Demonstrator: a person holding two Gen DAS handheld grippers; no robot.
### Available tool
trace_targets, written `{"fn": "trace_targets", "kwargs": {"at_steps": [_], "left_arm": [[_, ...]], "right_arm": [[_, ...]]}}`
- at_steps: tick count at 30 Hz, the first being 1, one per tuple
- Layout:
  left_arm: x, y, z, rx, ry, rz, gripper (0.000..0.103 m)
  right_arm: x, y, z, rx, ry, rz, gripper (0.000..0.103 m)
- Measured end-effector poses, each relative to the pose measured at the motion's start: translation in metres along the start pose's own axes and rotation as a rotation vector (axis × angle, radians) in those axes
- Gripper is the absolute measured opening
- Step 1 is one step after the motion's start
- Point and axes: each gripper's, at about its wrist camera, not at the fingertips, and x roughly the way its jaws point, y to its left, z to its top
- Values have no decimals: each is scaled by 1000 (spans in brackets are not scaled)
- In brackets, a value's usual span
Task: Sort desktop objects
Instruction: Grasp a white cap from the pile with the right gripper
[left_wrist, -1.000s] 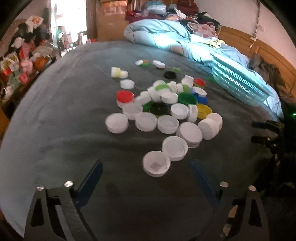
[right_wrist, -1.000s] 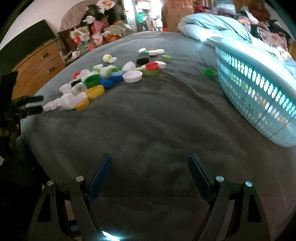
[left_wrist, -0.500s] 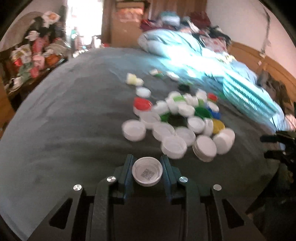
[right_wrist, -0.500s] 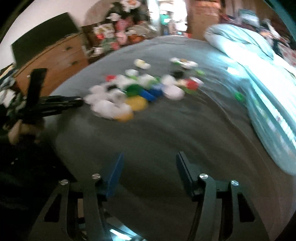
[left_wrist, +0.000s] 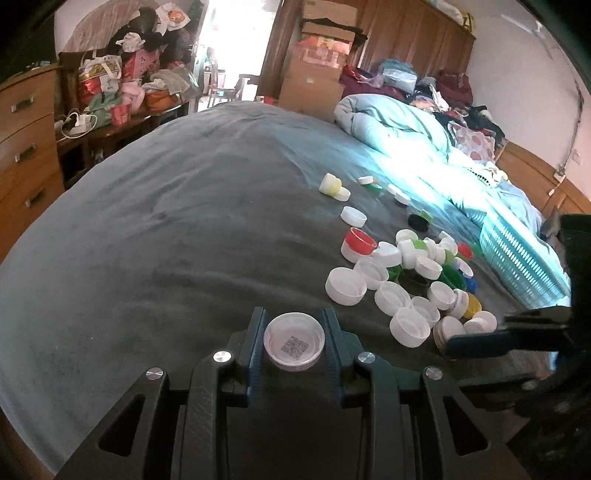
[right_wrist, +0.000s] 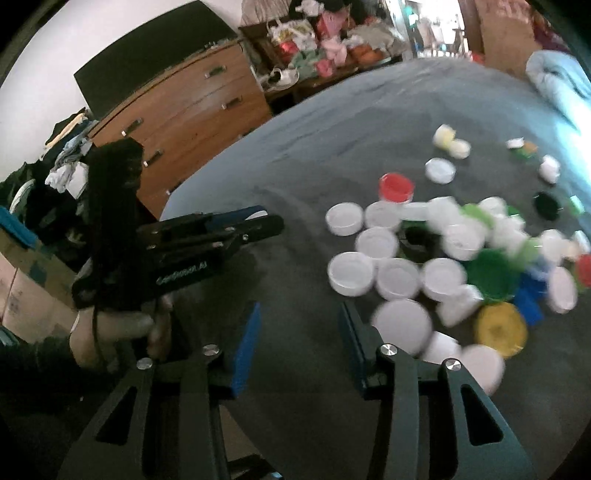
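Your left gripper (left_wrist: 294, 345) now clamps the white cap (left_wrist: 294, 346) lifted off the bed (first pick done); your right gripper (right_wrist: 299, 341), jaws narrowing but empty, has swung beside the cap pile (right_wrist: 443, 254).

A bed (left_wrist: 155, 236) under a grey-teal blanket carries everything. Scattered bottle caps (left_wrist: 402, 273), mostly white, lie at three o'clock; a teal basket (left_wrist: 517, 254) rests further right, and a rumpled light-blue quilt (left_wrist: 399, 125) at one o'clock.
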Motion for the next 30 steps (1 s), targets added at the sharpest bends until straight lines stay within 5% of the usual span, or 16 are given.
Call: {"fn": "trace_targets", "kwargs": {"at_steps": [8,20,30], "left_arm": [[2,8,-2,-38,8,-31,31],[3,9,-3,-37,11,-48,31],[-5,-17,-2,81,0,-23,31]], "right_arm": [[16,-6,8,50,-9,-160,35],[18,-5,12,28,4,-183,28],[-26,9,1,10,-82,-171,27]]}}
